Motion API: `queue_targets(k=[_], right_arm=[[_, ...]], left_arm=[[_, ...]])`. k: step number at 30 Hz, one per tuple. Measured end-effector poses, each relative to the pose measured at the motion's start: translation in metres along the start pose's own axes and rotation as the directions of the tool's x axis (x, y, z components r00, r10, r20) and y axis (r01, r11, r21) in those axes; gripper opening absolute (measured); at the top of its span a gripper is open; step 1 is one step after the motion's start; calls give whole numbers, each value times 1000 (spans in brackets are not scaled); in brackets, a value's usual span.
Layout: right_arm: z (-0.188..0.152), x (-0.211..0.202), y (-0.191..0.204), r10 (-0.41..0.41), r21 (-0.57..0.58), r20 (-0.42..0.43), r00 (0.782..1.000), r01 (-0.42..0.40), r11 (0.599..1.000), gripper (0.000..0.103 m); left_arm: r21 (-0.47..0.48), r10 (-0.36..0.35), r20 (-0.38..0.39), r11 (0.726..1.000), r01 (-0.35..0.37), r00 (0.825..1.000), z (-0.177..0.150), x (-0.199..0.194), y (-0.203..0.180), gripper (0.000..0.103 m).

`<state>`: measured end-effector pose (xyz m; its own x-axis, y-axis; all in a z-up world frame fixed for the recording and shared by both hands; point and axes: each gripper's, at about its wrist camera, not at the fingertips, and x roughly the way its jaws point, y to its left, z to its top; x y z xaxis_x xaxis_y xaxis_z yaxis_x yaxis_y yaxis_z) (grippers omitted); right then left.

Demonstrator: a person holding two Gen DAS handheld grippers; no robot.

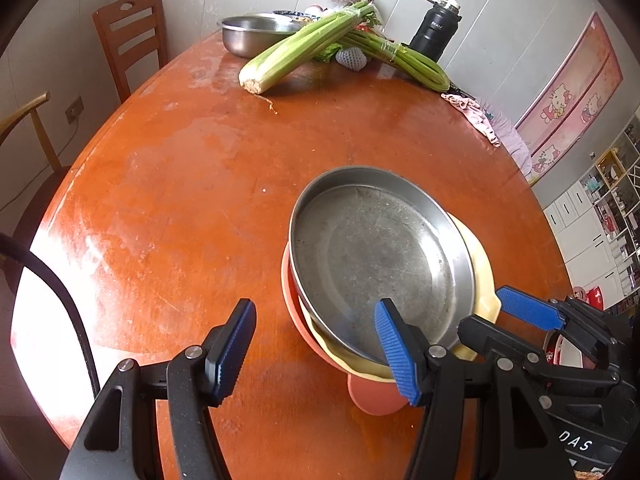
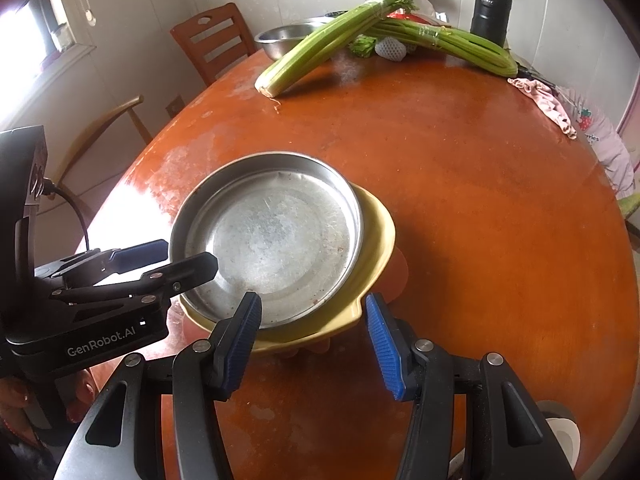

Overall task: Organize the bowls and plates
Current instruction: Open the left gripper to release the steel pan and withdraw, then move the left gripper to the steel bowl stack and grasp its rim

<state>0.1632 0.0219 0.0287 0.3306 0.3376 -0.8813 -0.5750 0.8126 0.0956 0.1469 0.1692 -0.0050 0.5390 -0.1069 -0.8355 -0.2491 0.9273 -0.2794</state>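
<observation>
Stack: steel plate [image 2: 272, 236] sat empty on yellow dish [image 2: 376, 240], over orange plate [image 1: 304, 328], on the near counter [image 2: 460, 184]; nested, probably to save space.
Left tool [image 1: 316, 344]: fingers apart, one over the stack's rim, gripping nothing.
Right tool [image 2: 312, 328]: fingers apart, straddling the yellow dish's near edge.
Beyond: steel bowl [image 1: 252, 34], contents unseen; celery [image 1: 296, 52].

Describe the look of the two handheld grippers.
Both the left gripper and the right gripper have black frames with silver pivot bolts and jaws faced with ribbed blue pads. "GenRobot.AI" is printed in white on the left one, and a black cable trails from it.
</observation>
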Motion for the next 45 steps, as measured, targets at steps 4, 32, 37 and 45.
queue_targets(k=[4,32,37,45], right_arm=[[-2,-12,-1,-2,-4,32,1000,2,1000,56],[-109,-141,-120,-162,150,187,969,135,979,57],[-133,-133,-146,-170,189,140,975,143,972,57],[-152,-109,-167,-123,237,64,990,104,966,57]], left_arm=[[12,-1,23,1000,0,1000,-1,-12,-7,62],[259,-182,-10,949,178,983,-55,-39,-161,62],[290,-203,-74,932,215,976,-71,-23,-193,62],[284,-167,-134,938,200,977,-80,3,-209,62]])
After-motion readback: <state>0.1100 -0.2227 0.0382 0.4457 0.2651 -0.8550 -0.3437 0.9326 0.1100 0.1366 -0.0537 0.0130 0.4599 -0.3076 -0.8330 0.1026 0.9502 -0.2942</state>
